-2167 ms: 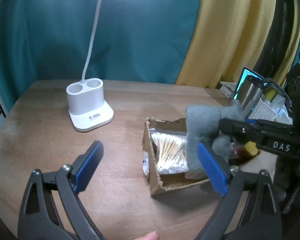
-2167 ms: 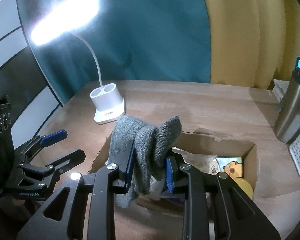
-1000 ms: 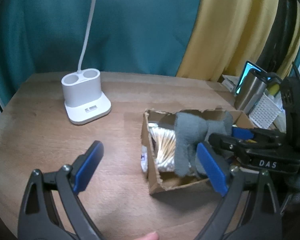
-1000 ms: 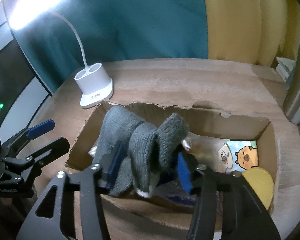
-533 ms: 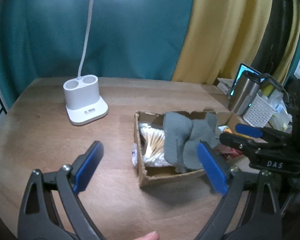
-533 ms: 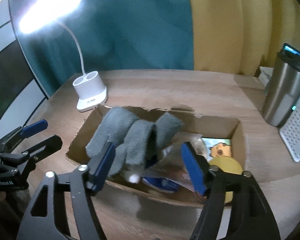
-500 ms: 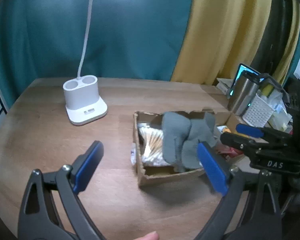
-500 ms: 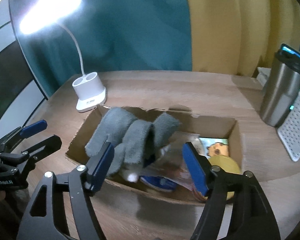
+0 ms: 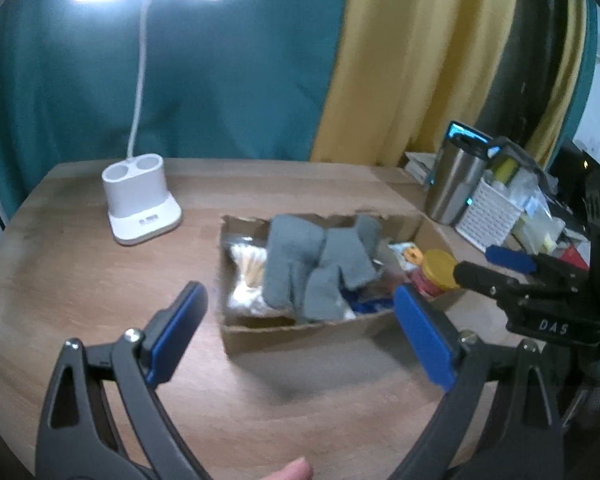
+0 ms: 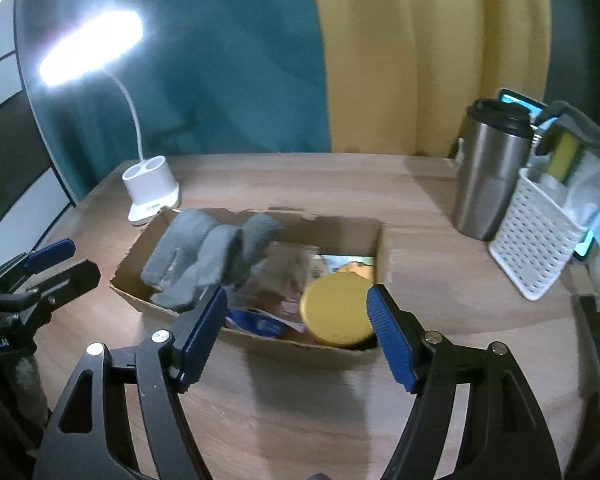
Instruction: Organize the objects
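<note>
The gray socks point(image 10: 216, 258) are seen lying in the left part of the cardboard box point(image 10: 256, 340), in the middle of the right wrist frame, draped over the other things and up against the left wall. The right tool point(image 10: 296, 334) is held wide open just in front of the box, with nothing gripped, and the left tool point(image 9: 300, 330) is held wide open and empty too. It is judged that the socks could slip out over the low wall if the box were bumped, since they are piled high and loose. The box looks light, so it could be pushed along the worktop point(image 9: 80, 280) by a tool. The yellow lid point(image 10: 336, 308) at the right of the box sits close to the right tool and could be knocked. A white lamp base point(image 10: 152, 196) is seen just behind the box at its left corner. A steel cup point(image 10: 488, 176) and a white basket point(image 10: 532, 236) are stood at the right of the frame, apart from the box, and could be tipped by a wide swing.
</note>
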### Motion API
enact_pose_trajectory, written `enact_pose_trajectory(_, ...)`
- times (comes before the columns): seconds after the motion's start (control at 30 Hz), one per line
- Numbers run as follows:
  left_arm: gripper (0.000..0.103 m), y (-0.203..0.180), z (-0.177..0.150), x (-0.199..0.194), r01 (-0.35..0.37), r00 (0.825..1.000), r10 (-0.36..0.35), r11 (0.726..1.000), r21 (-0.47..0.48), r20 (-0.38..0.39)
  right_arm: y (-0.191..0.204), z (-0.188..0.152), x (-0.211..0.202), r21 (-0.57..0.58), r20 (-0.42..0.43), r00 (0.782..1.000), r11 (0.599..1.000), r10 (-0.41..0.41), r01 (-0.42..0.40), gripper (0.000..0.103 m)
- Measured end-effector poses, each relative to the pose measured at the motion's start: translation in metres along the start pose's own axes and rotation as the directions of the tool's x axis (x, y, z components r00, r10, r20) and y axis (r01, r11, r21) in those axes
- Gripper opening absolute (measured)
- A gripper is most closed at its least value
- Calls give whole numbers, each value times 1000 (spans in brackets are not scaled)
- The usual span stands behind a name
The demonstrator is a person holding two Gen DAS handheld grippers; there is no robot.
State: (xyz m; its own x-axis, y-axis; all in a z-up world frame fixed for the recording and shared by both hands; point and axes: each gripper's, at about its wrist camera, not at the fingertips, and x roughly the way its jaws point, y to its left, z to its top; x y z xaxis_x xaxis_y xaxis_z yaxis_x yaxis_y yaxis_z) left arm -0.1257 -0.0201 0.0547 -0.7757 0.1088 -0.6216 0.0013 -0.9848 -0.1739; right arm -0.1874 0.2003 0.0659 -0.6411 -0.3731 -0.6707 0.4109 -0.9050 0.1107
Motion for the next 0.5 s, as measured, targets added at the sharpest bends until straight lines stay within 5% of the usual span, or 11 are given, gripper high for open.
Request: enact_pose_trajectory(0.5, 96, -9, -12, -15, -5, 1000, 5, 1000, 4, -20, -5, -18, -16, 3, -4, 1000, 1000, -23, 23, 81)
